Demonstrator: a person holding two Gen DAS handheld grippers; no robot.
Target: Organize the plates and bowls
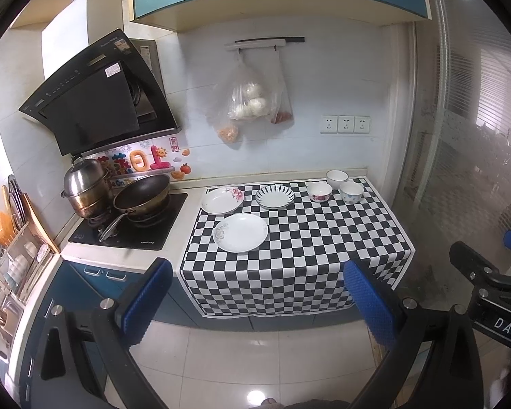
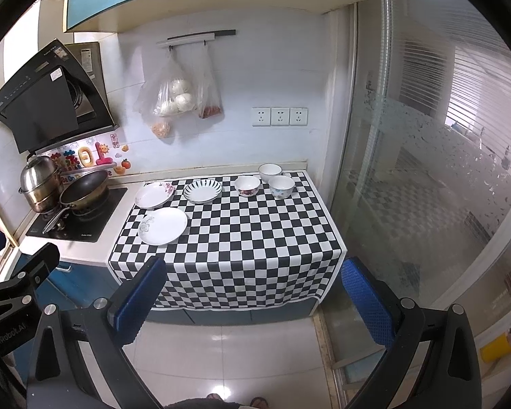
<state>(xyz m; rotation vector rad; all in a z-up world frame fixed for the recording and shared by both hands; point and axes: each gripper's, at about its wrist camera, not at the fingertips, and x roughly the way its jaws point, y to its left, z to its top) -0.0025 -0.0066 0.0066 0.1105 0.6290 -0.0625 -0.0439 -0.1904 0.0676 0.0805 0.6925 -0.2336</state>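
Observation:
On the checkered cloth [image 1: 306,238] [image 2: 248,238] lie three plates: a large white plate [image 1: 241,232] [image 2: 163,225] at the front left, a pink-flowered plate [image 1: 222,200] [image 2: 152,195] behind it, and a blue-striped plate [image 1: 275,197] [image 2: 202,191]. Three bowls stand at the back right: a floral bowl [image 1: 319,192] [image 2: 247,185], a plain white bowl [image 1: 337,179] [image 2: 270,172] and a blue-dotted bowl [image 1: 351,192] [image 2: 281,186]. My left gripper [image 1: 259,300] and right gripper [image 2: 255,300] are open and empty, held back from the counter over the floor.
A stove [image 1: 129,225] with a wok [image 1: 143,196] and a steel pot [image 1: 85,184] is left of the cloth. A range hood [image 1: 95,102] hangs above it. Bags [image 1: 248,102] hang on the wall. A glass door [image 2: 426,170] stands at the right. A dish rack [image 1: 13,255] is far left.

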